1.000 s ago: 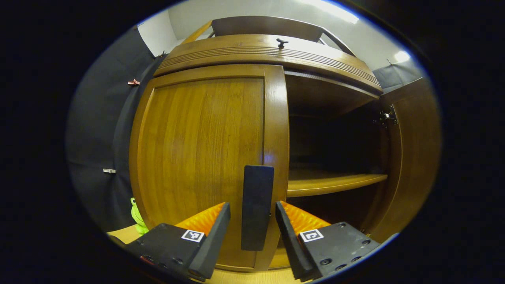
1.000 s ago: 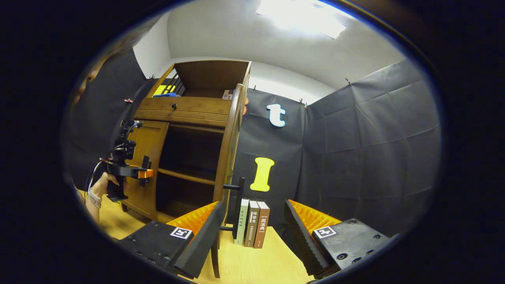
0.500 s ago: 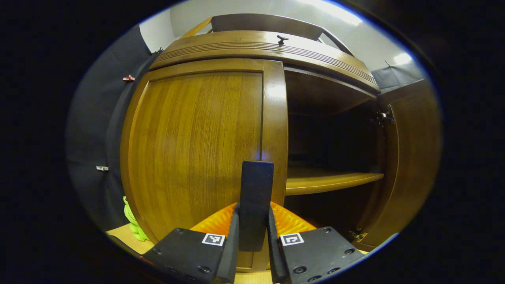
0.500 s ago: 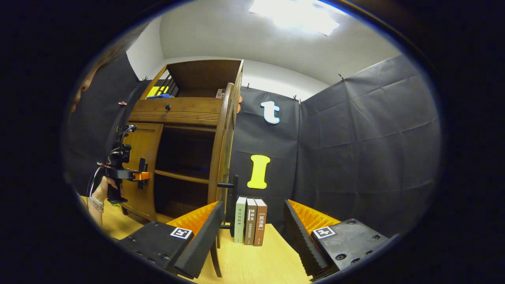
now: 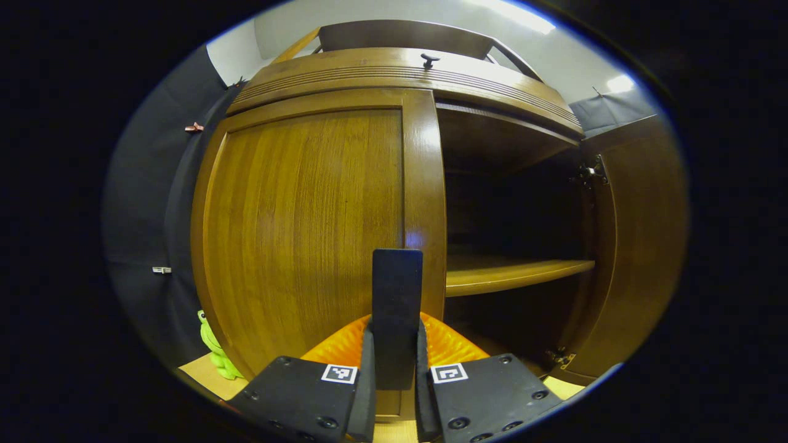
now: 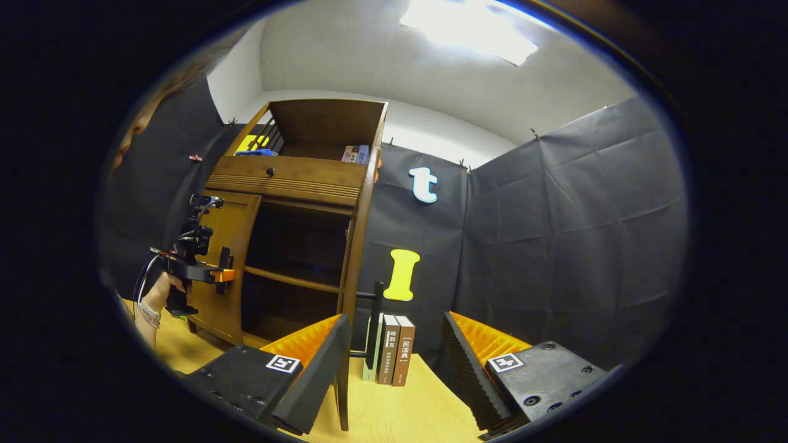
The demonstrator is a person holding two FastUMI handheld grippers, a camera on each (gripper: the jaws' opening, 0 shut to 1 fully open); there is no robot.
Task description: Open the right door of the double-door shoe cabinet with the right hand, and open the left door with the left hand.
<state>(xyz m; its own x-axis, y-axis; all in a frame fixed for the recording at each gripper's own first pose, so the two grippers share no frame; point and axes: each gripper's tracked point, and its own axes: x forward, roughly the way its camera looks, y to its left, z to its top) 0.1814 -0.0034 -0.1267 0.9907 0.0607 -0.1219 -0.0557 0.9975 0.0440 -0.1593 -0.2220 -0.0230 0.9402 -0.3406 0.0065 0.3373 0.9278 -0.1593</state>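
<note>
In the left gripper view the wooden shoe cabinet (image 5: pixel 394 67) stands close in front. Its left door (image 5: pixel 308 227) is closed and carries a black upright handle (image 5: pixel 397 301). My left gripper (image 5: pixel 391 363) is shut on that handle. The right door (image 5: pixel 634 246) is swung wide open, baring a shelf (image 5: pixel 517 274) inside. In the right gripper view my right gripper (image 6: pixel 394 351) stands open with nothing between its fingers, just behind the open right door's edge (image 6: pixel 354 246) and its black handle (image 6: pixel 374 326). Farther left there, a hand holds the left gripper (image 6: pixel 218 274) at the left door (image 6: pixel 225 258).
Three books (image 6: pixel 394 347) stand upright on the light wooden floor (image 6: pixel 400 412) beyond the open door. A green toy (image 5: pixel 212 344) sits at the cabinet's left foot. A drawer with a small black knob (image 5: pixel 428 59) runs above the doors.
My left gripper went from open around the left door's handle to shut on it. The right gripper stayed open and shifted slightly by the open right door.
</note>
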